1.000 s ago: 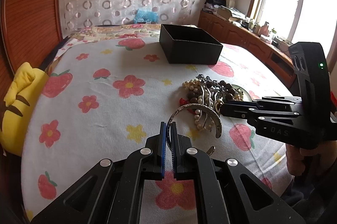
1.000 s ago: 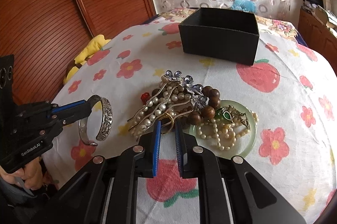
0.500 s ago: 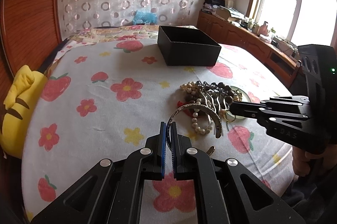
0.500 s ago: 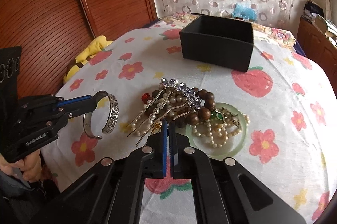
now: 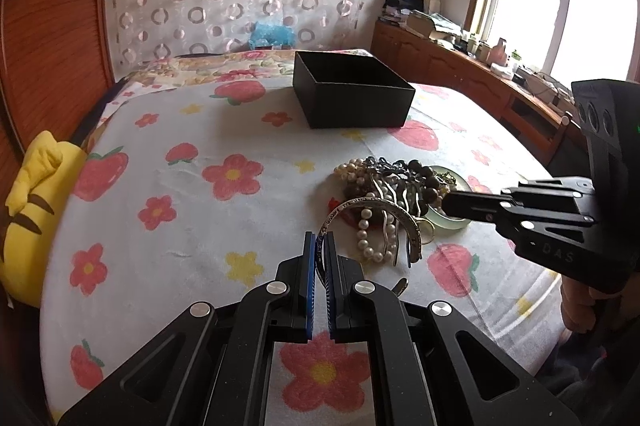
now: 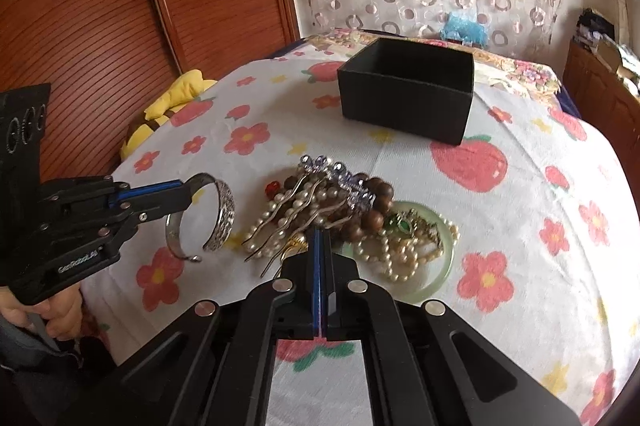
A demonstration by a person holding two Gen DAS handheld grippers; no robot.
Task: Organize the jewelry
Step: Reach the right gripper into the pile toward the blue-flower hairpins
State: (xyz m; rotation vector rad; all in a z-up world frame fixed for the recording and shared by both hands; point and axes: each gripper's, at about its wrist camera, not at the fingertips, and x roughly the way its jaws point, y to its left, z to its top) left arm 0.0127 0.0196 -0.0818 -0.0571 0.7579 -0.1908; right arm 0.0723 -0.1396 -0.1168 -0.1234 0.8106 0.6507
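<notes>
Black angular linkage arms on both sets of tongs, with round silver screw heads at the joints. Blue pads line the inner faces of the left tongs (image 5: 319, 238) and the right tongs (image 6: 319, 232). White lettering on each body: "GenRobot.AI" on the left, "DAS" on the right. A green light glows on the right unit's boxy housing. Dark sleeve below the left hand (image 6: 60, 314).
</notes>
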